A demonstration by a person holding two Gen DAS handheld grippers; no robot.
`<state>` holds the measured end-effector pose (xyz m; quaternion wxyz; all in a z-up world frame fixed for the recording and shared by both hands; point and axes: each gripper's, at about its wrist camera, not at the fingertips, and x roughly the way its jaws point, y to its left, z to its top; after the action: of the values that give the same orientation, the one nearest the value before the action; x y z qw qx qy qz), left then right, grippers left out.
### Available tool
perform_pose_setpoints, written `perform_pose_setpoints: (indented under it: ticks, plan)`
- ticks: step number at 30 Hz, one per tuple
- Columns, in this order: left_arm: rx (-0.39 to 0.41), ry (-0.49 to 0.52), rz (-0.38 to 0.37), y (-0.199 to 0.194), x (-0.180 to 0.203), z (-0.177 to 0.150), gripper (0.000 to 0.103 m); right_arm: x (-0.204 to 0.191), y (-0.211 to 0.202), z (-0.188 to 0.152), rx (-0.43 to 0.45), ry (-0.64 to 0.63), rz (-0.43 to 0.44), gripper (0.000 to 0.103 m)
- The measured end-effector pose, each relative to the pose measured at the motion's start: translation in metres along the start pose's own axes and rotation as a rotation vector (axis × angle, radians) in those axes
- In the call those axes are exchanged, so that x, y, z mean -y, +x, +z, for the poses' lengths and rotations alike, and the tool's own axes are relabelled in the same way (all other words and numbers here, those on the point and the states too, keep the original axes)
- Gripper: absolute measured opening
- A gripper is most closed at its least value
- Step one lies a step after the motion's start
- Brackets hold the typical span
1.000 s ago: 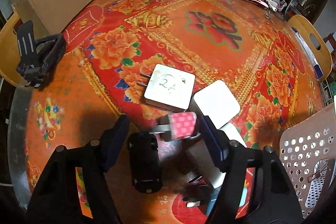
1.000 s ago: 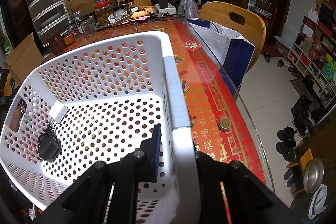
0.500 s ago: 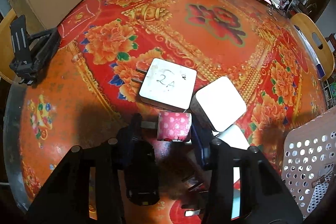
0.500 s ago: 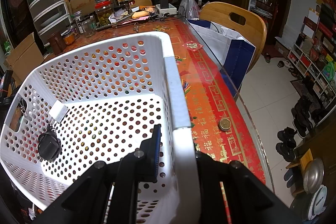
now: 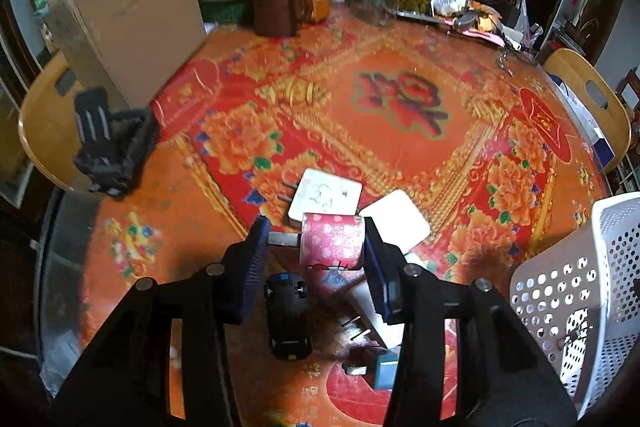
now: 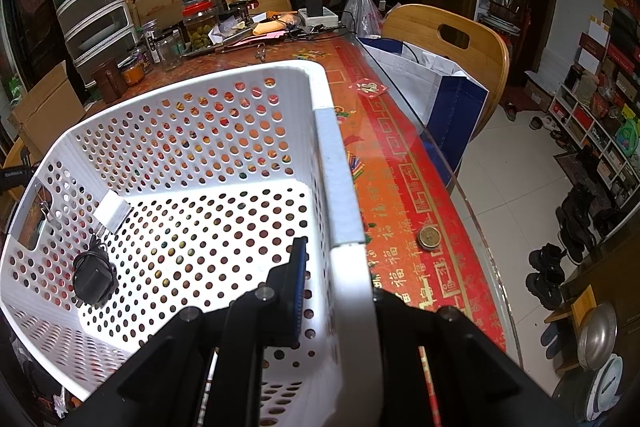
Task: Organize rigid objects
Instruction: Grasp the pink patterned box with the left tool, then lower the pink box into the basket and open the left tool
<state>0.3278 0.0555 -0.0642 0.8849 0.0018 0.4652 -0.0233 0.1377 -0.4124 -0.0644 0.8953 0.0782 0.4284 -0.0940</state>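
Currently we find the left claw (image 5: 316,247) clamped on the pink charger (image 5: 331,242) by prongs and base, a hold that could pivot; the right claw (image 6: 340,283) pinches the basket (image 6: 336,187) wall.

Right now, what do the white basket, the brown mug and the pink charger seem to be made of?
White basket: likely moulded plastic, matte, its thin walls punched with even round holes.
Brown mug: probably ceramic or clay, dull brown, thick-walled with a solid handle.
Pink charger: apparently glossy plastic with printed dots; its metal prongs are grey.
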Motion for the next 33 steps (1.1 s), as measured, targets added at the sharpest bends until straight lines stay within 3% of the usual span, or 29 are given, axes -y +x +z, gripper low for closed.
perform_pose_setpoints:
  ticks: [17, 33]
  plan:
    - [0.161, 0.122, 0.011, -0.090, 0.065, 0.004, 0.042, -0.002, 0.000, 0.001, 0.002, -0.006, 0.008, 0.011]
    - [0.206, 0.275, -0.034, -0.135, 0.152, -0.015, 0.042, -0.003, 0.000, 0.001, 0.003, -0.008, 0.009, 0.011]
